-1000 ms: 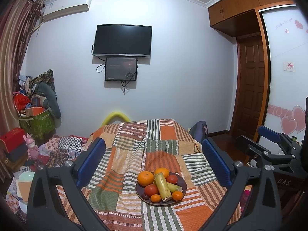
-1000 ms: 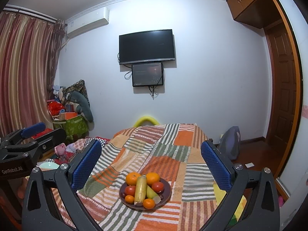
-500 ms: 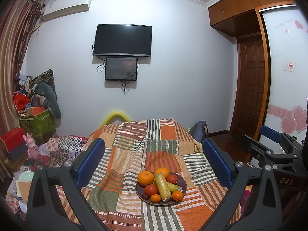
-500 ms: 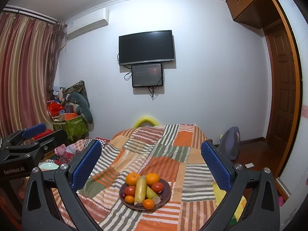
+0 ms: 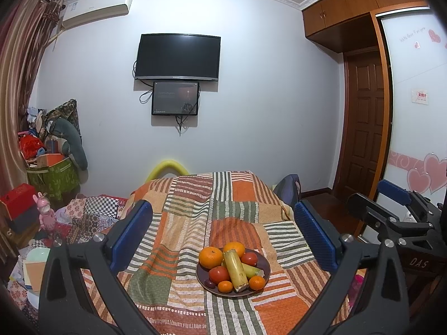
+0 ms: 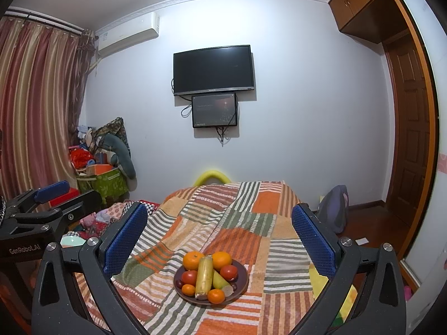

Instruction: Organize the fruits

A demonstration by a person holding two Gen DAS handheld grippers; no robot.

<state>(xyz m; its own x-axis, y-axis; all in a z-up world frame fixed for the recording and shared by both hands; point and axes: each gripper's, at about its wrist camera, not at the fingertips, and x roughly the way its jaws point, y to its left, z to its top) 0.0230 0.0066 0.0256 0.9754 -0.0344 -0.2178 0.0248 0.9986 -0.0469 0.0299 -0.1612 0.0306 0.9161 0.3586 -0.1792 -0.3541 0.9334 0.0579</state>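
— Where's the fruit?
— Piled on a brown plate [image 5: 262, 265] atop the striped blanket [image 5: 195, 212].
— The claws?
— Left claw [image 5: 223, 236] and right claw [image 6: 219, 236] both spread wide, empty, above the plate.

My left gripper [image 5: 223, 234] and right gripper [image 6: 219, 236]: black frames, blue textured pads [image 6: 125, 240], silver screws [image 6: 92, 241], "GenRobot.AI" lettering.

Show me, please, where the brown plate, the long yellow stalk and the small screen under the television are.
brown plate [image 5: 264, 265]: left wrist view, bare right rim.
long yellow stalk [image 6: 204, 275]: right wrist view, middle of its length.
small screen [image 6: 214, 110]: right wrist view, centre of the display.
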